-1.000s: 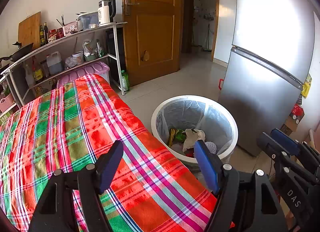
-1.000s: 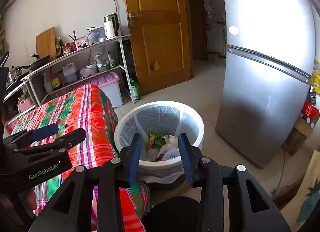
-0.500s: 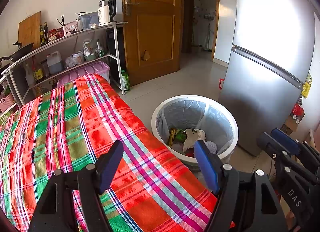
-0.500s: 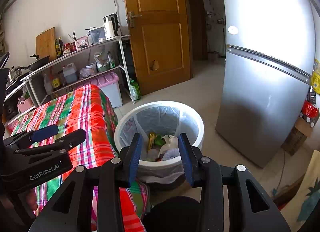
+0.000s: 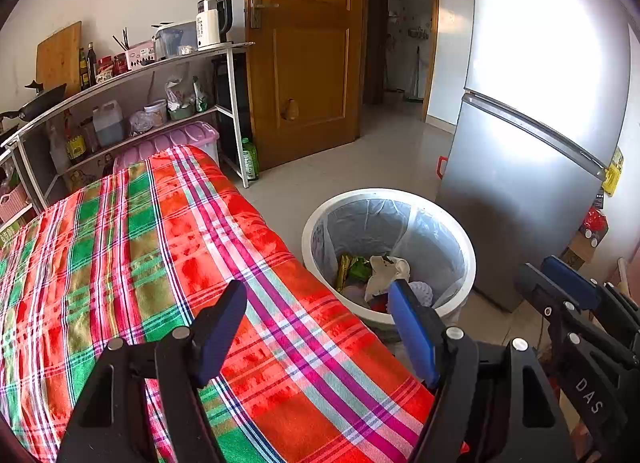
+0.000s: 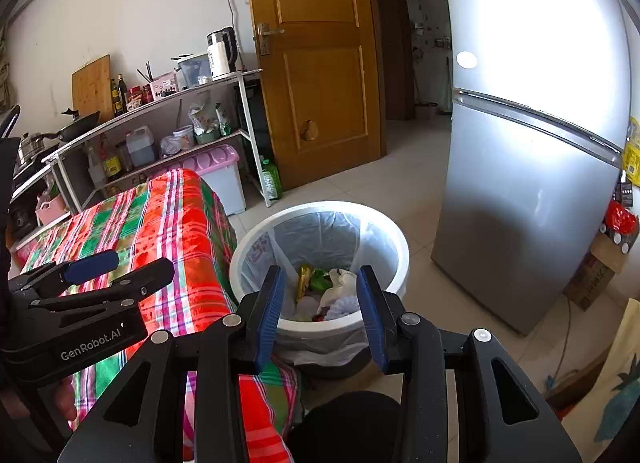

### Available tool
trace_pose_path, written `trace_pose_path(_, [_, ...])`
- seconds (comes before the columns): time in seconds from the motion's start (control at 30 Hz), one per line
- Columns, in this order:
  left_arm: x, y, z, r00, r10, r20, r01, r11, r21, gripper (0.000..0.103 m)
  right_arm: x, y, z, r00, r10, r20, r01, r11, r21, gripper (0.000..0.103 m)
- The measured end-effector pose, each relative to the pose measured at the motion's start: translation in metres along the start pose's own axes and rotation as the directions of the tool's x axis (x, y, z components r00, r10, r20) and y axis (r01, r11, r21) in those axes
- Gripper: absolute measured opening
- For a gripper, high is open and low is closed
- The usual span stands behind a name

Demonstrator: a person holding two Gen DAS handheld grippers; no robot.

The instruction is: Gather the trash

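Note:
A white trash bin (image 5: 464, 251) with a clear liner stands on the floor beside the table, also in the right wrist view (image 6: 396, 247). Trash lies inside it (image 5: 380, 275): a green and gold wrapper, white crumpled paper and other scraps (image 6: 332, 287). My left gripper (image 5: 320, 327) is open and empty above the plaid tablecloth (image 5: 140, 263), near the table's edge by the bin. My right gripper (image 6: 322, 311) is open and empty, held just in front of the bin. Each gripper shows in the other's view, the right (image 5: 568, 295) and the left (image 6: 116, 271).
A silver fridge (image 5: 532, 143) stands right of the bin. A wooden door (image 5: 304, 51) and an open doorway are behind. A metal shelf rack (image 5: 132, 103) with bottles, a kettle and a pink storage box (image 5: 168, 141) lines the far wall. A cardboard box (image 6: 592, 279) sits by the fridge.

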State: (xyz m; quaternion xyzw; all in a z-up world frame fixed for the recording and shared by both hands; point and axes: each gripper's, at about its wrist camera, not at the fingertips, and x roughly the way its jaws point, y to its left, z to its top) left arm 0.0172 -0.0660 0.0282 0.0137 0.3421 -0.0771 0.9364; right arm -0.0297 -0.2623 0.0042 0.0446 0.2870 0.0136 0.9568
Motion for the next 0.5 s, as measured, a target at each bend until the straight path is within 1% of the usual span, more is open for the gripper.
trace_pose_path(0.5, [0.0013,-0.0016,-0.0018,1.000,-0.004,-0.002,0.004,1.000,0.007,0.075,0.0003,0.0003,-0.0004,1.000,-0.001,0.000,0.001,1.000,0.003,0.039])
